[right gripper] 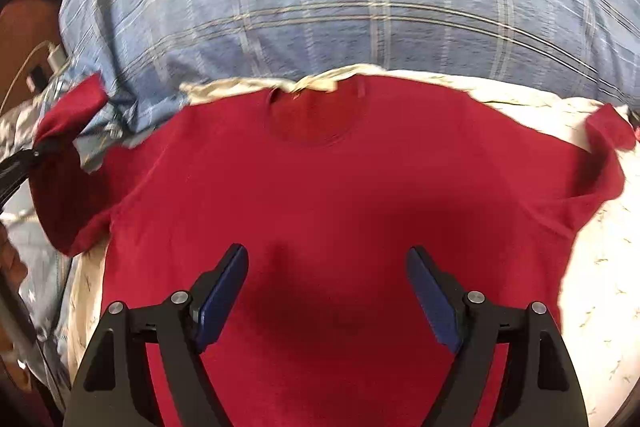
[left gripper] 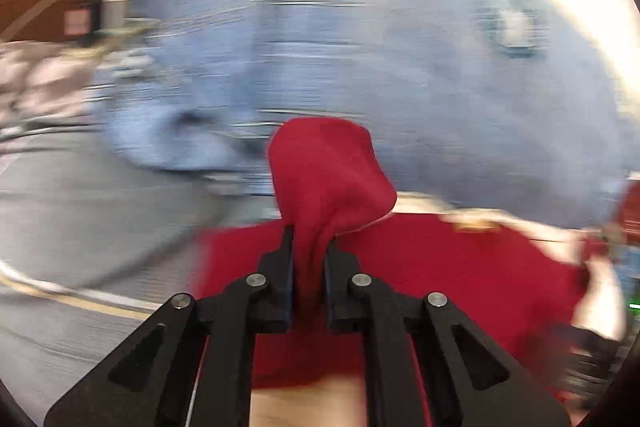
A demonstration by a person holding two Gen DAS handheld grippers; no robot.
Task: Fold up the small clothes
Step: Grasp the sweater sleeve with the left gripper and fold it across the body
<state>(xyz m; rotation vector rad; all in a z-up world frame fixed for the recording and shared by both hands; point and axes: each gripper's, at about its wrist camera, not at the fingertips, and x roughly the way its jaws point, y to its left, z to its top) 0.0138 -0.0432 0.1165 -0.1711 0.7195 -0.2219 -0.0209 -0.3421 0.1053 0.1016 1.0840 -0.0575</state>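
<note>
A dark red T-shirt [right gripper: 320, 187] lies spread flat, its round neckline toward the far edge and its body running down toward the camera. The sleeve on the right of the right wrist view lies out to the side, its end slightly curled. The sleeve [left gripper: 328, 171] on the left is lifted off the surface, bunched into a narrow, creased fold and pinched up in the air.

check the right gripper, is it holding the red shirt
No, the right gripper stands wide open above the red shirt, with neither blue pad pressing on the cloth.
</note>
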